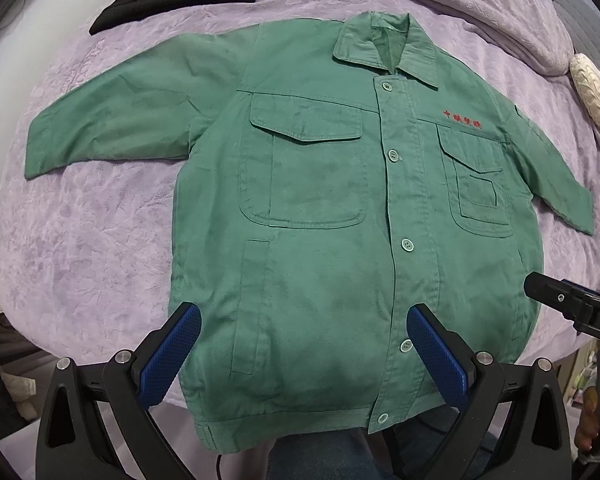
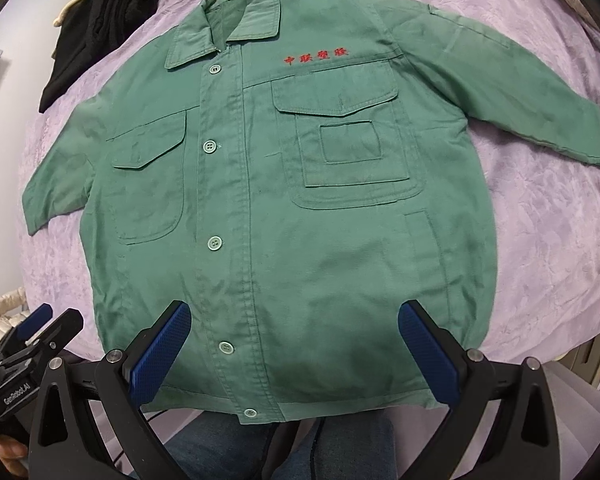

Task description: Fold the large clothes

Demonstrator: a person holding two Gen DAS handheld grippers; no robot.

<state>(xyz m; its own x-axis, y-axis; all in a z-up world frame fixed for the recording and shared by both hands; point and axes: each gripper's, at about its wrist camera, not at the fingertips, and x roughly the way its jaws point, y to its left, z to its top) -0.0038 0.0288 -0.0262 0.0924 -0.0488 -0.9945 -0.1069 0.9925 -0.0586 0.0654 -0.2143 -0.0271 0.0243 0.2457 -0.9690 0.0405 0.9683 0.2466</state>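
Buttoned green cotton work jacket [image 1: 320, 220] lies face up and flat on the lilac crinkled bedspread [image 1: 92, 220], collar far from the person, hem nearest, so its long axis runs straight away from both tools. Measured from the button placket [image 1: 396, 200], the left gripper [image 1: 304, 356] hovers over the hem on its left, the right gripper [image 2: 294, 354] on its right; both have fingers spread wide, holding nothing. Each sleeve juts outward, so each gripper probably takes its own side.
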